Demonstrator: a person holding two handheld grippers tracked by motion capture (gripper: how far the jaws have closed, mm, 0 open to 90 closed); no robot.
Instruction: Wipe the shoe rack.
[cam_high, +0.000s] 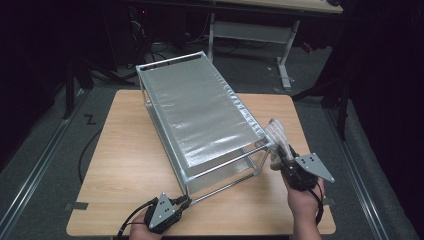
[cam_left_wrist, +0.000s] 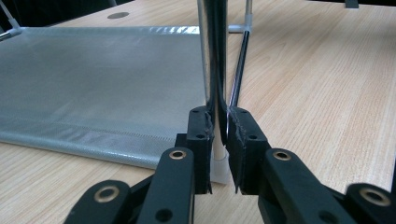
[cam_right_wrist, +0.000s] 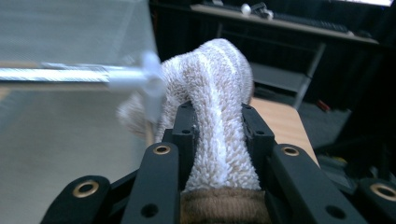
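Steadying a mesh drying rack (cam_high: 200, 112) on the table (cam_high: 120, 165) while a striped sock (cam_high: 278, 136) is brought to its near right corner.

Left gripper (cam_high: 183, 202) is clamped on the rack's near leg (cam_left_wrist: 211, 70); right gripper (cam_high: 285, 156) is closed on the sock, held in the air just beside the rack's top rail (cam_right_wrist: 56, 73). Risks, as judged: the sock may snag on the white corner joint (cam_right_wrist: 150, 77) and slip from the jaws, or a push on the rail may tilt the light frame if the left grip on the smooth tube slides. No brand, label or legible writing is visible.
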